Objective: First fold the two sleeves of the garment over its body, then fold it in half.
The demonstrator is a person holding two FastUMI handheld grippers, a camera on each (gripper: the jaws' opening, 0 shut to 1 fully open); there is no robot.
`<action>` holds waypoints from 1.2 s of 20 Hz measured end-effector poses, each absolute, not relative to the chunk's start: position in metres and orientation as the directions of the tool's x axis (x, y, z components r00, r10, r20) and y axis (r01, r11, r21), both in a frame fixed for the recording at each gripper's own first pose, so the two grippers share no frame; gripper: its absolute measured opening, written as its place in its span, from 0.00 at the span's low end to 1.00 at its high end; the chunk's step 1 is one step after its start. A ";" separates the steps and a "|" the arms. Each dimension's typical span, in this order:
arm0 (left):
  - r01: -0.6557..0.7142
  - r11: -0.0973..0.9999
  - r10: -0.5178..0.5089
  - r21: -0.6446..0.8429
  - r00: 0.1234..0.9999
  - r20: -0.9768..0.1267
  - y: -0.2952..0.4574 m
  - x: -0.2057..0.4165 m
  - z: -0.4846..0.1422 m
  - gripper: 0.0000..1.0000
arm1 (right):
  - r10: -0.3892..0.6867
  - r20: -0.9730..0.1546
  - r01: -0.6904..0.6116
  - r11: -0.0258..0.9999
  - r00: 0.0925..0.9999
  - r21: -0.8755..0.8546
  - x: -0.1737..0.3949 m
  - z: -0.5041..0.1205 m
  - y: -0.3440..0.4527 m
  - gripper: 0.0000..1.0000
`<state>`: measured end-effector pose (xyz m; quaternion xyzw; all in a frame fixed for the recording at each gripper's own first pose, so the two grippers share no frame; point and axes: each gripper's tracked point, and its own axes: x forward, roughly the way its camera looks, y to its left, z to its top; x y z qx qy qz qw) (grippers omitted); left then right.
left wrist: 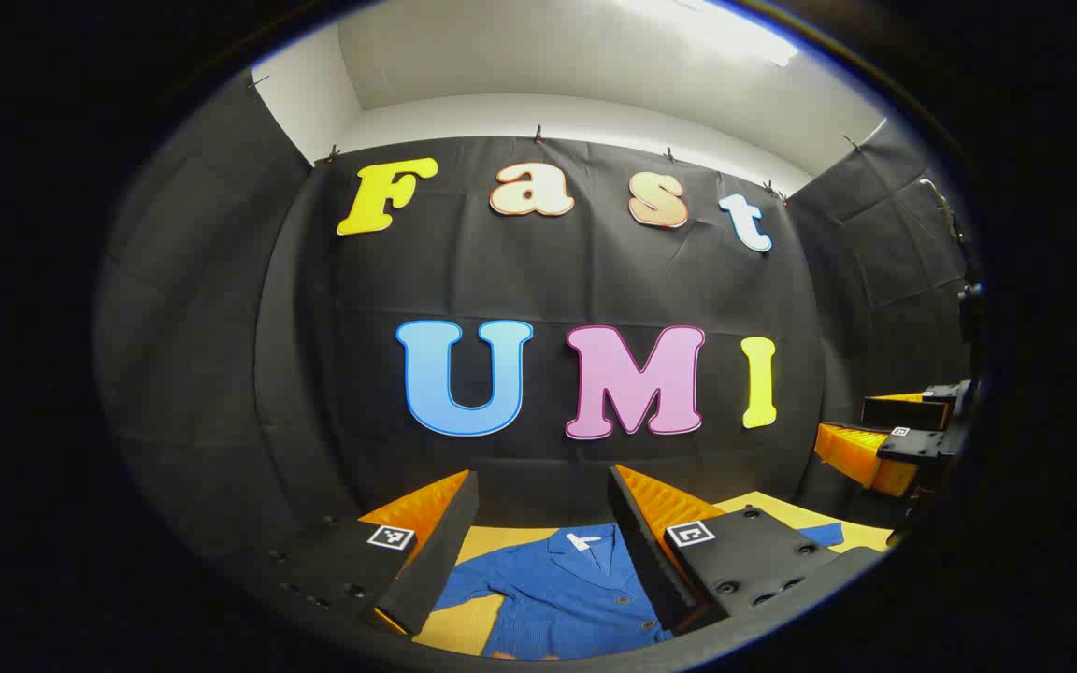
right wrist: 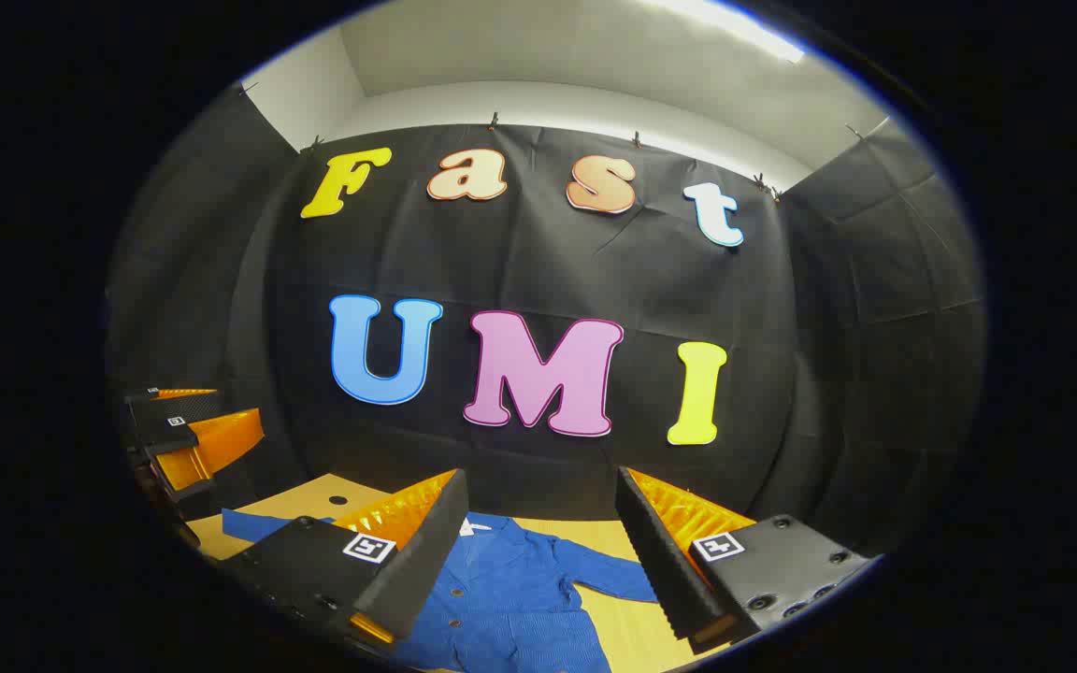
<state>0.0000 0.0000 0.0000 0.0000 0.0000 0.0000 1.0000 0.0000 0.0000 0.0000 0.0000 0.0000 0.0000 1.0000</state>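
The blue shirt (left wrist: 567, 589) lies flat on the yellow surface (left wrist: 478, 622), with its collar toward the far edge by the black wall. Both sleeves are spread out to the sides, so no fold looks done yet, and the first step, folding a sleeve over the body, is not begun. The left hand-held gripper (left wrist: 543, 547) is held up above the shirt with its fingers wide apart and nothing between them. The right hand-held gripper (right wrist: 538, 547) is the same, wide open and empty, above the shirt. Next, I think, one of them has to go down to the end of a sleeve (right wrist: 618, 579) and pinch just the cloth there. The bottom of the shirt is cut off, and the fingers cover parts of both sleeves, so I cannot tell where the cuffs lie.
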 end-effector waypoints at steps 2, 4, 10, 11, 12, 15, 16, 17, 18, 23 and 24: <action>0.003 1.000 -0.003 0.005 1.000 0.001 0.000 0.000 0.000 0.80 | -0.001 -0.013 0.001 1.000 1.000 0.009 -0.001 -0.003 0.001 0.96; 0.006 1.000 -0.006 0.007 1.000 0.002 0.000 0.000 -0.001 0.80 | -0.001 -0.021 0.001 1.000 1.000 0.012 -0.002 -0.004 0.002 0.99; -0.003 1.000 0.003 0.017 1.000 -0.009 0.005 -0.001 -0.004 0.80 | 0.028 -0.039 -0.026 0.999 0.999 0.036 -0.001 -0.004 0.012 0.96; -0.006 1.000 0.006 0.018 1.000 -0.009 0.006 -0.001 -0.003 0.80 | 0.035 -0.033 -0.034 0.999 0.999 0.035 0.000 -0.003 0.014 0.96; -0.008 1.000 0.009 0.019 1.000 -0.009 0.007 -0.003 -0.003 0.80 | 0.041 -0.031 -0.040 0.999 0.999 0.032 0.001 -0.002 0.015 0.96; -0.019 0.999 0.019 0.034 1.000 -0.001 0.011 -0.005 0.001 0.80 | 0.064 -0.027 -0.063 0.998 0.998 0.031 0.002 -0.001 0.020 0.99; -0.024 0.999 0.024 0.040 1.000 0.003 0.013 -0.005 0.002 0.80 | 0.071 -0.026 -0.070 0.997 0.997 0.031 0.003 -0.001 0.022 0.96; -0.030 0.999 0.030 0.045 1.000 0.008 0.015 -0.006 0.006 0.80 | 0.077 -0.026 -0.076 0.997 0.997 0.030 0.003 -0.001 0.024 0.96; -0.036 0.998 0.035 0.049 0.999 0.012 0.016 -0.006 0.005 0.80 | 0.084 -0.025 -0.083 0.996 0.996 0.029 0.004 0.000 0.025 0.99; -0.046 0.998 0.045 0.049 0.999 0.015 0.019 -0.010 0.006 0.80 | 0.099 -0.030 -0.098 0.995 0.995 0.034 0.003 -0.001 0.028 0.96; -0.046 0.998 0.046 0.046 0.999 0.013 0.019 -0.010 0.005 0.80 | 0.100 -0.034 -0.099 0.994 0.994 0.035 0.004 -0.002 0.028 0.96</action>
